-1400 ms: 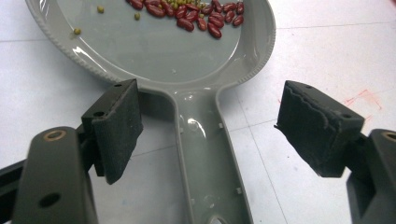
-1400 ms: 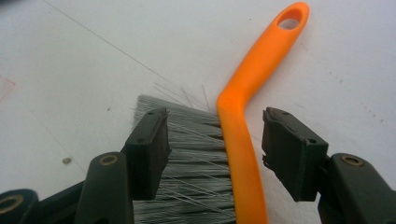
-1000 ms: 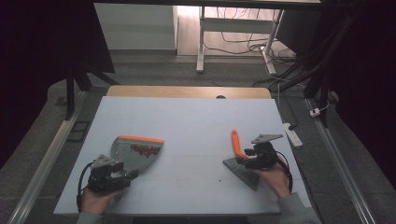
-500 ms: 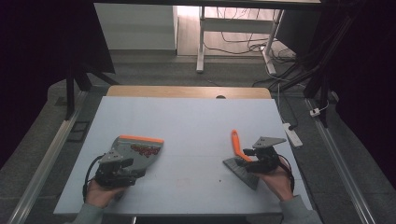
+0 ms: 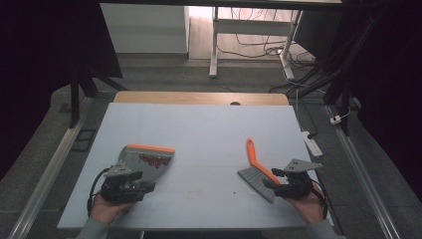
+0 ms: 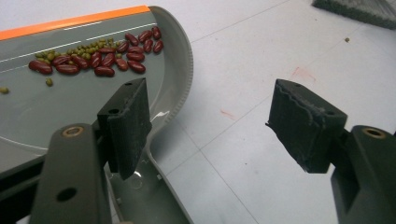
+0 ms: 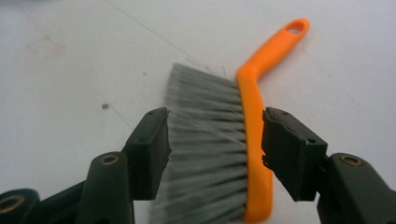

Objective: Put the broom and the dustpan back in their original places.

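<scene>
Beans (image 6: 95, 53) already swept into dustpan (image 5: 144, 162). L gripper (image 5: 130, 185) jaws open at its handle; R gripper (image 5: 278, 186) jaws open w/ brush (image 7: 224, 154) between, ungripped.

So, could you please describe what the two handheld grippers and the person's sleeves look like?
Each gripper, left and right, is black, with two blocky dark jaws bearing brass-coloured pivot pins, a grey three-cornered plate on top and a trailing black cable. Both sleeves look grey.

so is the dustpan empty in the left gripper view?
No, the dustpan holds a cluster of red beans and small green beans near its orange edge.
</scene>
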A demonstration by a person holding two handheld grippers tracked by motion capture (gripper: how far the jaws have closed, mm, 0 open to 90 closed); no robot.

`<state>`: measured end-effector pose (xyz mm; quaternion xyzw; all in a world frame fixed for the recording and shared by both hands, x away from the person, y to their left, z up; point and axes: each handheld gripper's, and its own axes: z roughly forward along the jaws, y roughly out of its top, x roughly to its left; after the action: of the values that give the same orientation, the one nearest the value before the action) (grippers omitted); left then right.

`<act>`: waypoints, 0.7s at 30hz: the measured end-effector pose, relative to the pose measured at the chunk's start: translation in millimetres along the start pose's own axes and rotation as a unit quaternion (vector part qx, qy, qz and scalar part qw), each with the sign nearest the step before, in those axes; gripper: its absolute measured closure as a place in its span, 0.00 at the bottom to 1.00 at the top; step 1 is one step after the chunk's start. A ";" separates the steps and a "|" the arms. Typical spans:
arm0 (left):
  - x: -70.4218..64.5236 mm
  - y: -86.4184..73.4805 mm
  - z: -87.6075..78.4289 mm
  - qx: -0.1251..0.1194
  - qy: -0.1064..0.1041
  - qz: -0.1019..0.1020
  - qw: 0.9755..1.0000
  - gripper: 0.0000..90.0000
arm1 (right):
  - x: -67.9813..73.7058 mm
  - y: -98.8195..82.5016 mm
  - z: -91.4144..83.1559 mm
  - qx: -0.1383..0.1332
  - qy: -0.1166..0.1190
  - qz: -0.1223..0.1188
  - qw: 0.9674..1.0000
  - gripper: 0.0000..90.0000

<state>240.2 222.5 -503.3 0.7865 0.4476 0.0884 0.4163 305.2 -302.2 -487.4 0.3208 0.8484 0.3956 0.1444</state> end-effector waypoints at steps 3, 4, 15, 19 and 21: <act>-0.1 -0.5 1.4 0.003 -0.002 -0.001 1.000 0.34 | -4.9 -3.0 0.0 0.002 -0.003 0.008 1.000 0.47; 0.3 -0.8 1.9 0.005 -0.002 0.000 1.000 0.34 | -6.0 -3.1 0.1 0.002 -0.004 0.007 1.000 0.47; 1.5 -2.0 2.1 0.008 -0.003 -0.003 1.000 0.34 | -1.6 0.6 1.0 0.002 0.000 -0.010 1.000 0.47; 1.5 -1.8 2.0 0.008 -0.003 -0.003 1.000 0.34 | -0.3 1.2 1.3 0.005 0.000 -0.015 1.000 0.46; 1.9 -2.2 1.9 0.008 -0.001 -0.005 1.000 0.33 | -0.1 1.6 1.1 0.005 0.001 -0.015 1.000 0.46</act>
<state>240.9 223.4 -506.6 0.7878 0.4513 0.0816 0.4110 306.5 -300.9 -486.9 0.3081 0.8553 0.3893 0.1482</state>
